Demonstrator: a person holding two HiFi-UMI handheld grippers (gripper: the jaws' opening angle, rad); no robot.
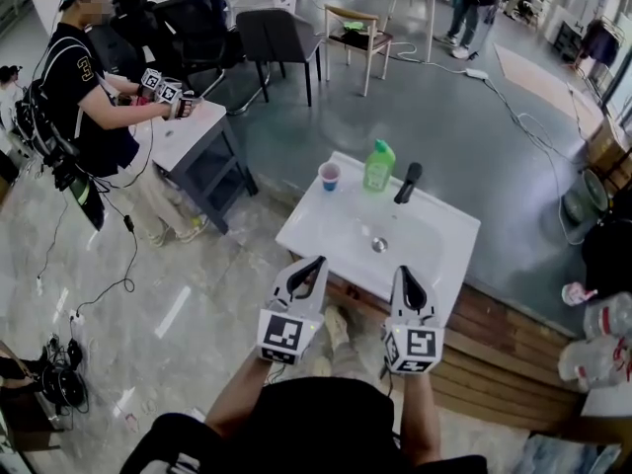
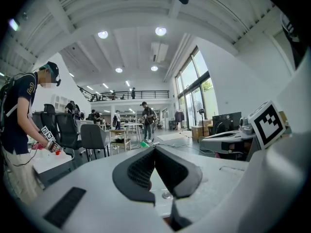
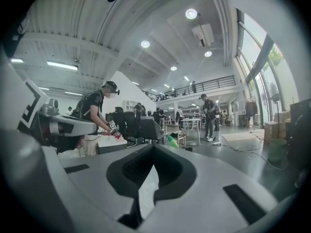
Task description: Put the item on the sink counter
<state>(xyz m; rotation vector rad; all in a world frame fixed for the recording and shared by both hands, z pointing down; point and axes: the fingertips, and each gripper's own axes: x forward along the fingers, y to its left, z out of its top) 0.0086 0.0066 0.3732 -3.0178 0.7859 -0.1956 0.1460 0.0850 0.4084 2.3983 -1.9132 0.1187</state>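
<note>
A white sink counter (image 1: 326, 233) stands ahead of me, with a drain (image 1: 379, 245) in its basin. At its far edge stand a green bottle (image 1: 378, 165), a small pink cup (image 1: 329, 176) and a black faucet (image 1: 407, 182). My left gripper (image 1: 318, 262) hovers at the sink's near edge, shut with nothing in it. My right gripper (image 1: 405, 271) is beside it over the same edge, also shut and empty. In the left gripper view the left gripper (image 2: 154, 148) has its tips together. The right gripper view shows the same of the right gripper (image 3: 153, 147).
A person (image 1: 84, 77) with their own grippers works at a small white table (image 1: 188, 131) to the left. Dark chairs (image 1: 276, 38) stand behind. A wooden platform (image 1: 513, 349) carries the sink. Clear plastic bottles (image 1: 597, 344) lie at the right, and cables (image 1: 109, 284) run over the floor.
</note>
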